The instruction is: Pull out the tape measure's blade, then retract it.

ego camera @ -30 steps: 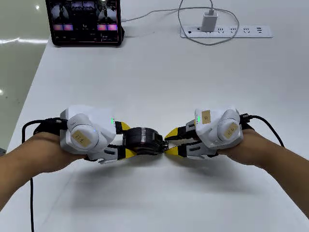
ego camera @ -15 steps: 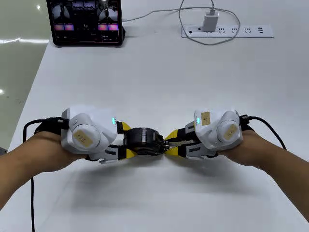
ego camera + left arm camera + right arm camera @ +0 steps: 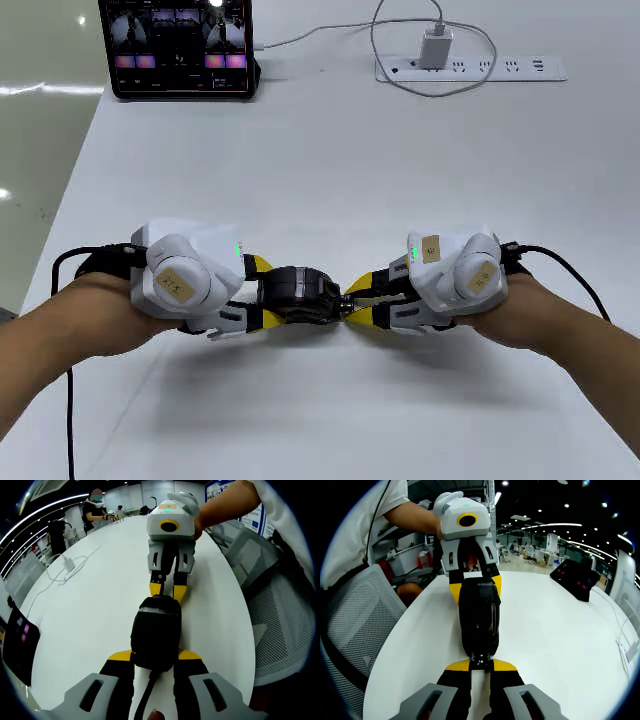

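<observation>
A black tape measure [image 3: 296, 291] is held just above the white table [image 3: 330, 170] between the two grippers. My left gripper [image 3: 262, 294] is shut on its case [image 3: 156, 632], yellow tips pressed to both sides. My right gripper [image 3: 352, 297] faces it from the right and is shut on the blade's end hook [image 3: 480, 660], right at the case's mouth [image 3: 479, 614]. No stretch of blade shows between hook and case. The left gripper [image 3: 474, 587] appears beyond the case in the right gripper view, and the right gripper [image 3: 168, 588] beyond it in the left gripper view.
A tablet [image 3: 177, 45] with a lit screen stands at the table's far left. A white power strip [image 3: 468, 66] with a plugged charger and looping cable lies at the far right. A mesh chair [image 3: 272, 605] stands beside the table.
Both grippers and the tape measure have shifted slightly right and down in the picture; the grips are unchanged and the blade stays in.
</observation>
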